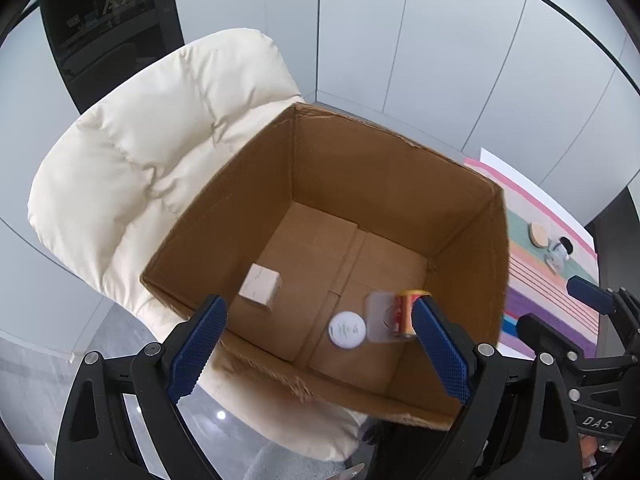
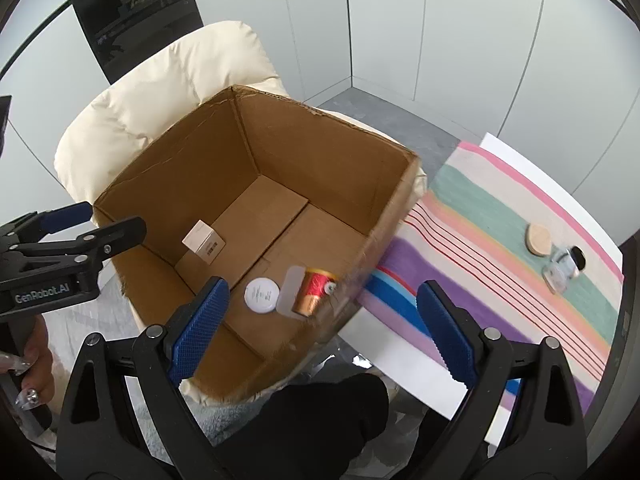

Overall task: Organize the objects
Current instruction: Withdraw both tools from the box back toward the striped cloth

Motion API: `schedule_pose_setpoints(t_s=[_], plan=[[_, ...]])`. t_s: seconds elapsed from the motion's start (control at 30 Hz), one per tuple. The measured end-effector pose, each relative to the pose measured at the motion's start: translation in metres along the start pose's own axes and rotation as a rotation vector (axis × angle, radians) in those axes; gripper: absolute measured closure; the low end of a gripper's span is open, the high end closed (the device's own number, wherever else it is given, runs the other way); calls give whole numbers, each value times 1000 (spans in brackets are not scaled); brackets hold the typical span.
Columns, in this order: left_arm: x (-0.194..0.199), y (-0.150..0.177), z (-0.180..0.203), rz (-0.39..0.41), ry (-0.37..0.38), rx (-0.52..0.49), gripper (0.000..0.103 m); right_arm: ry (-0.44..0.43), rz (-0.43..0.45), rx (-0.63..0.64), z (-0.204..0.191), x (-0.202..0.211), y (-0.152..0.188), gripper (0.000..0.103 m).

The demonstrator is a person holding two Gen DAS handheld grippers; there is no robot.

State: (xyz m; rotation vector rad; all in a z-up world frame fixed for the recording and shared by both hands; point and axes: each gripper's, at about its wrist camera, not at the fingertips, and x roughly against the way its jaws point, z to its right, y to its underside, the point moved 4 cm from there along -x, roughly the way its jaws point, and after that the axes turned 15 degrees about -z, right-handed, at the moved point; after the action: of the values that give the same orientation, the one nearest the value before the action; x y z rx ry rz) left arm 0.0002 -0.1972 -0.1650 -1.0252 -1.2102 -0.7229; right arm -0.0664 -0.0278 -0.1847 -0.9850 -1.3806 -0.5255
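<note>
**Box half filled, both hands free**

We hold the left hand-held gripper (image 1: 320,344) and the right hand-held gripper (image 2: 324,332) over the cardboard box (image 2: 376,216), each with its blue pads spread wide and nothing between them. The box sits on a cream padded chair (image 1: 132,152), just beside the surface, likely so that things can be carried across in a short reach.

On the box floor, in the lower middle of both views, lie a small white carton (image 2: 203,241), a round white lid (image 2: 262,295) and a red and gold can (image 2: 314,290) on its side, with a translucent piece (image 2: 291,290) against it.

At the right of the right wrist view, on the striped cloth (image 2: 460,216), a wooden disc (image 2: 538,239) and a small glass bottle with a black cap (image 2: 564,266) wait close together; we judge these are next to go in.
</note>
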Motion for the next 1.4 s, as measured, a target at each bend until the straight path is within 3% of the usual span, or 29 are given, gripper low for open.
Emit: schedule_pose_setpoints(t_s=[0.53,1.07,1.4], plan=[[19,62,-2,5,-8,-8,8,-1,14,-52,13,33,62,6],[15,56,17,31,-15,-62,8,6,30,-98,31,39,73,6],[8,44,77,24,25,-166,8,34,28,-204,84,45,94,6]])
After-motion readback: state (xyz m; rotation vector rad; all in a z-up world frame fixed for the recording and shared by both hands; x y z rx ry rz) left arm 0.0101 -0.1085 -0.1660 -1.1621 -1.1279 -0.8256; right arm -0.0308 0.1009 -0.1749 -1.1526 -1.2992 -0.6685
